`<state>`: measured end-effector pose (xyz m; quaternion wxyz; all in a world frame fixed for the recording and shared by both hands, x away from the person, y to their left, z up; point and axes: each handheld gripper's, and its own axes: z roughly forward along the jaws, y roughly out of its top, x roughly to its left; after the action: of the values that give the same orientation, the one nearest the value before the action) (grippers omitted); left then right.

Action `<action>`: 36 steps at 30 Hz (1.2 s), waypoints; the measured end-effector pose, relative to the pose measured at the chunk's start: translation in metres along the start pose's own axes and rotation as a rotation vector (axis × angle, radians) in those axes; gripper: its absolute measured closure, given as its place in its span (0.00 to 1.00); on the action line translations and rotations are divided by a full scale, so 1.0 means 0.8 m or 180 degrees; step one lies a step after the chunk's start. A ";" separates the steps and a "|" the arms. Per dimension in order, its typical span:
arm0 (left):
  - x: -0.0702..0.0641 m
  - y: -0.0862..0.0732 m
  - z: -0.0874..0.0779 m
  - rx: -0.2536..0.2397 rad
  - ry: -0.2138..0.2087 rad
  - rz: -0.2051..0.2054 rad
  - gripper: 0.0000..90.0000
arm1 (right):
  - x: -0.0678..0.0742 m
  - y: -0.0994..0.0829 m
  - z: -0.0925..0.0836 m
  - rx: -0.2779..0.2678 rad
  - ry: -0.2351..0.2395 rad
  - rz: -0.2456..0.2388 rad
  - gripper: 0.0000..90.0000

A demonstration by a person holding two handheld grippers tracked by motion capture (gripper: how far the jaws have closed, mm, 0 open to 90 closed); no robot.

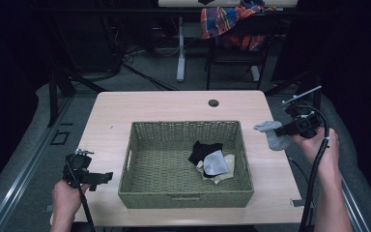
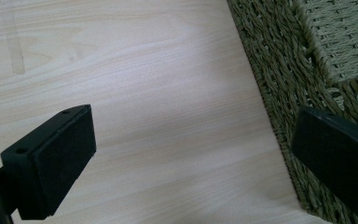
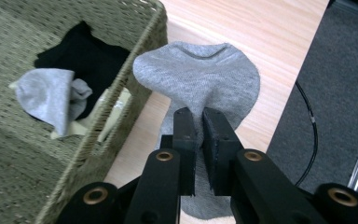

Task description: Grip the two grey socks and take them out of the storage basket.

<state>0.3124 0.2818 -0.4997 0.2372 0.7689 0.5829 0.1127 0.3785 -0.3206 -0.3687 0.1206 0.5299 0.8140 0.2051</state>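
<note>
Several socks (image 1: 211, 162) already lie in the basket (image 1: 183, 198), my right tool (image 3: 199, 122) grips one grey sock (image 3: 200, 79) beside it over the tabletop (image 1: 111, 116), and my left tool (image 2: 191, 158) waits released.

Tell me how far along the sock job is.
Looks partly done: a black sock, a grey sock and a cream one lie in the basket. The right gripper pinches another grey sock beside it. Left gripper open, idle.
</note>
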 end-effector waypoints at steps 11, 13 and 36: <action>0.000 0.000 0.000 0.0000 -0.0004 -0.0002 0.00 | -0.014 -0.004 0.030 0.0252 -0.0024 0.0069 0.93; 0.000 0.000 0.000 0.0001 -0.0004 0.0001 0.00 | -0.018 -0.005 0.039 0.0288 -0.0025 0.0105 0.93; -0.001 0.000 0.000 0.0000 0.0001 0.0004 0.00 | -0.034 -0.023 0.123 0.0774 0.0058 0.0179 0.93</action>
<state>0.3126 0.2812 -0.4998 0.2371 0.7693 0.5825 0.1130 0.4154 -0.3319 -0.4652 0.0423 0.5613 0.8188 0.1129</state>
